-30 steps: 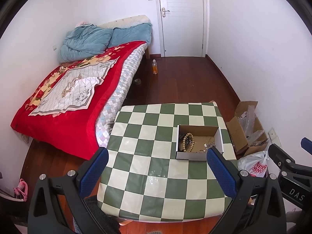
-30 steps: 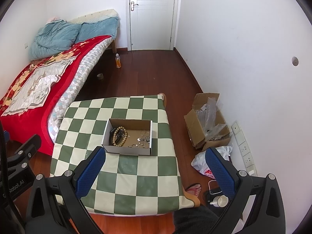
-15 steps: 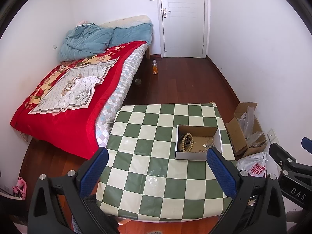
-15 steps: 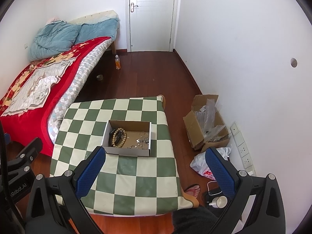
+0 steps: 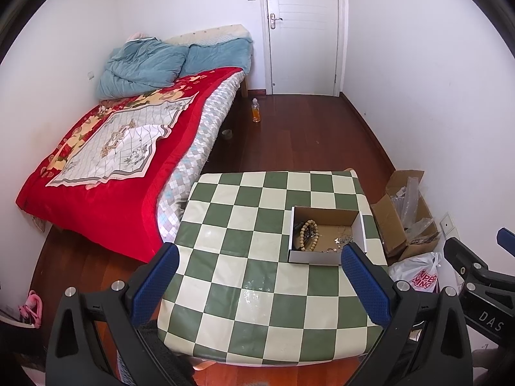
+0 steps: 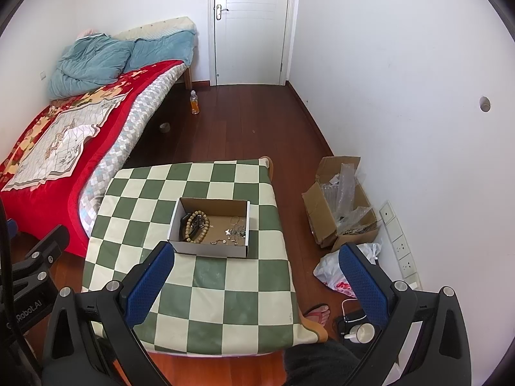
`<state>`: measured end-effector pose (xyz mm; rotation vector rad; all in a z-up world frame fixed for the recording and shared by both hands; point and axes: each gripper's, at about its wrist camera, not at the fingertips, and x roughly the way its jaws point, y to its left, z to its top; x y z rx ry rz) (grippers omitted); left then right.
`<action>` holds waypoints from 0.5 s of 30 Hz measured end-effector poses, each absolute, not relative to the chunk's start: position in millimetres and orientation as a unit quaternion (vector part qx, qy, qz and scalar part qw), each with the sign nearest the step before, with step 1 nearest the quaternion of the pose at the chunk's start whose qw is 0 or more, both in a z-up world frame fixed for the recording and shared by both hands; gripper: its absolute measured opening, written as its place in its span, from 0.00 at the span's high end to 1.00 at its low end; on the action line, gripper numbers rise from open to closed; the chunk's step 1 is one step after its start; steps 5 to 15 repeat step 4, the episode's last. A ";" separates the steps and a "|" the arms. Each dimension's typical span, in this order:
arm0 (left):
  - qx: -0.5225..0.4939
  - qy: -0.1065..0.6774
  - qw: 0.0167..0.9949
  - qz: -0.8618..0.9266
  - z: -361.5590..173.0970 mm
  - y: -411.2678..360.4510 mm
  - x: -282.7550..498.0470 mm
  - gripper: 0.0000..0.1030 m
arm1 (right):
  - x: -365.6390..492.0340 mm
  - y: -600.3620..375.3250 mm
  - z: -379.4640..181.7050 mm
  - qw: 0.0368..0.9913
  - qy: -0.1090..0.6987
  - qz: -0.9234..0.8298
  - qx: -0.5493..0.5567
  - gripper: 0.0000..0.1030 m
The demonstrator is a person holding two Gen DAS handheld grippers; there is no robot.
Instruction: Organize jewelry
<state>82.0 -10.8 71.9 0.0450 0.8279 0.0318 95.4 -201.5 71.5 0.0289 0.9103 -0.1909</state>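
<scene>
Both grippers high over the desk, nothing held.

Bed point(image 5: 122, 148) left, checkered desk point(image 6: 206, 289) below me; jewelry box point(image 6: 210, 249) lies flat on it, long axis left-right, open top up. Beaded bracelet point(image 6: 197, 226) lies at its left end, tangled small chains point(image 6: 236, 233) at right. Left gripper point(image 5: 257, 273) and right gripper point(image 6: 256, 270): jaws wide apart, empty. Risk I see: chains snag together, lifting several at once.
</scene>
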 end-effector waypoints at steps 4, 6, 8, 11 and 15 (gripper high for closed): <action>0.015 0.398 0.917 0.016 72.7 -10.5 81.2 0.00 | 95.5 -201.3 71.3 0.894 0.439 -0.092 0.013 0.00; 0.015 0.398 0.917 0.016 72.7 -10.5 81.2 0.00 | 95.5 -201.3 71.3 0.894 0.439 -0.092 0.013 0.00; 0.015 0.398 0.917 0.016 72.7 -10.5 81.2 0.00 | 95.5 -201.3 71.3 0.894 0.439 -0.092 0.013 0.00; 0.015 0.398 0.917 0.016 72.7 -10.5 81.2 0.00 | 95.5 -201.3 71.3 0.894 0.439 -0.092 0.013 0.00; 0.015 0.398 0.917 0.016 72.7 -10.5 81.2 0.00 | 95.5 -201.3 71.3 0.894 0.439 -0.092 0.013 0.00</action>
